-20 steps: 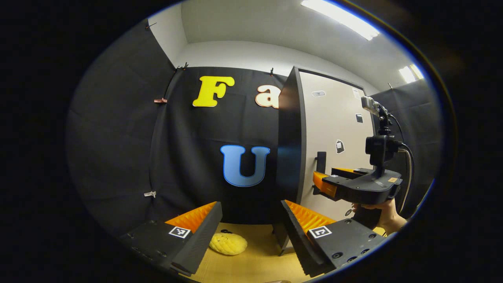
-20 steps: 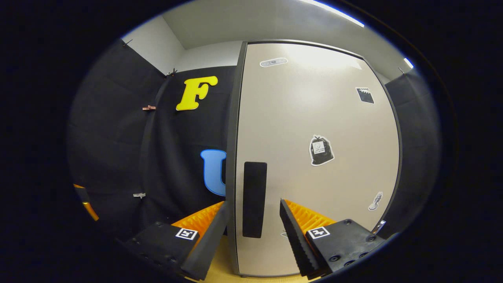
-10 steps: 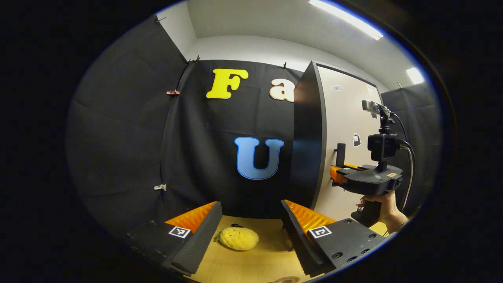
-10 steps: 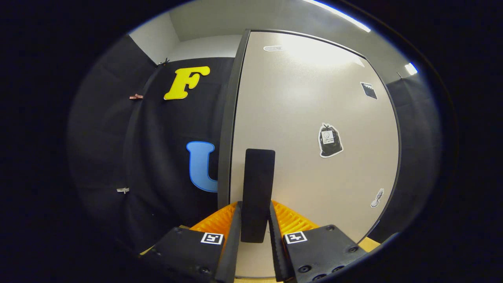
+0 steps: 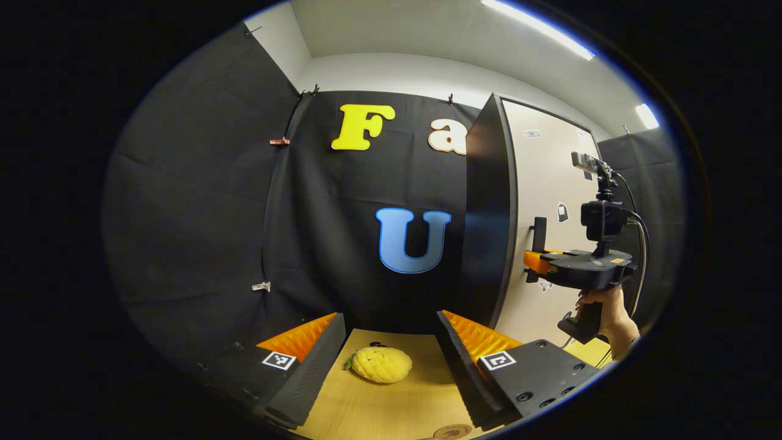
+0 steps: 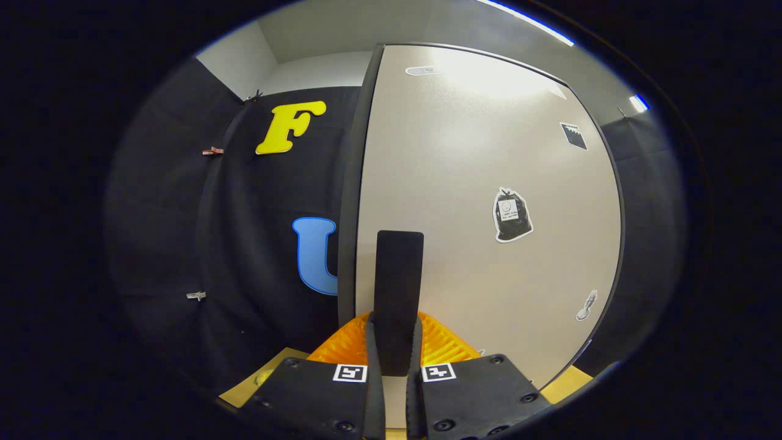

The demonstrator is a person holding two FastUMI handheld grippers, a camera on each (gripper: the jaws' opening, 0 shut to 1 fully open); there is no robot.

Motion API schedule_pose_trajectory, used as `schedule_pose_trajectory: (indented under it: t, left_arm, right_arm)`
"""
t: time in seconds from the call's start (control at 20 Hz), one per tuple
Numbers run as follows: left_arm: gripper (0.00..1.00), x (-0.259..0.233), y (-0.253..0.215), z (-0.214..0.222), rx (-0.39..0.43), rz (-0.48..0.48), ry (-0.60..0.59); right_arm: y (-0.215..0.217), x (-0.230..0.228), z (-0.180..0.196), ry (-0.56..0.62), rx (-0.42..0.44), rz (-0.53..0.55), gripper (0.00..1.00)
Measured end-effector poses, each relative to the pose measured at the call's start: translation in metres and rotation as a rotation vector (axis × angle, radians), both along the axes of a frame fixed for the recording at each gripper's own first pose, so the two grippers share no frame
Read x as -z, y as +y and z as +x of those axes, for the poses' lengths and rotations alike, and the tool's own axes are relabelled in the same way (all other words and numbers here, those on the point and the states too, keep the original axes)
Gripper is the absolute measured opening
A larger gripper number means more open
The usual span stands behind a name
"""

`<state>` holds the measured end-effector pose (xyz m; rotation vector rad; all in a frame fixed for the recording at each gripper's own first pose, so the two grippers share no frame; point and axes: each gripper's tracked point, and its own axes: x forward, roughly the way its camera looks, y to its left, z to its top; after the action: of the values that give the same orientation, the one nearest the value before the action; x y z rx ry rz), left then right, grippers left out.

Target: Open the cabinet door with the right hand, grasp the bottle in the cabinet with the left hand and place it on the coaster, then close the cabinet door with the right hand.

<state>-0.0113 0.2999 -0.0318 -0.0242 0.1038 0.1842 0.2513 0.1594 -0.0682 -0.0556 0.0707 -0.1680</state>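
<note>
Your right gripper (image 6: 394, 366) stands clamped on the dark upright handle (image 6: 398, 293) of the cabinet door (image 6: 489, 214), both fingers pressed flat against the handle's two sides low on its length; from the left gripper view the same tool (image 5: 537, 264) shows side-on at the door's face, a hand (image 5: 605, 311) wrapped around its grip below. The door looks fully closed, its left edge flush with the dark side panel (image 5: 489, 208) of the cabinet, so the step in hand is the pull. Judged from the handle sitting near that left edge, the hinge is likely on the far right: draw back toward yourself and let the tool swing in an arc to the right, turning your wrist with the door rather than hauling straight (a straight tug could slide the fingers down or off the handle). Keep the squeeze steady and open wide enough for the other tool to pass. Your left gripper (image 5: 391, 360) waits with its fingers well apart, low over the wooden table (image 5: 379, 415), a yellow pineapple-shaped plush (image 5: 379, 365) lying between and beyond them, and what may be the coaster (image 5: 452, 432) at the near edge. The bottle is presumably behind the closed door. Hold the left tool clear of the door's sweep.
</note>
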Motion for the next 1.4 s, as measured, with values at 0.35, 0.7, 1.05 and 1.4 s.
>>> schedule_pose_trajectory:
  t: [0.35,0.7,1.05,1.4]
  left_arm:
    - [0.93,-0.017,-0.035,0.008,0.052,0.024,-0.025]
    - [0.93,-0.020,-0.095,0.010,0.105,0.024,-0.019]
    - [0.93,-0.020,-0.178,0.032,0.257,0.039,-0.032]
    - [0.93,-0.008,-0.237,0.060,0.399,0.021,-0.014]
  right_arm:
    - [0.003,-0.010,-0.070,0.032,-0.126,0.024,0.17]
    - [-0.017,-0.021,-0.141,0.048,-0.202,0.062,0.17]
    - [-0.052,-0.030,-0.188,0.039,-0.216,0.074,0.17]
    - [-0.092,-0.039,-0.231,0.033,-0.122,0.055,0.16]
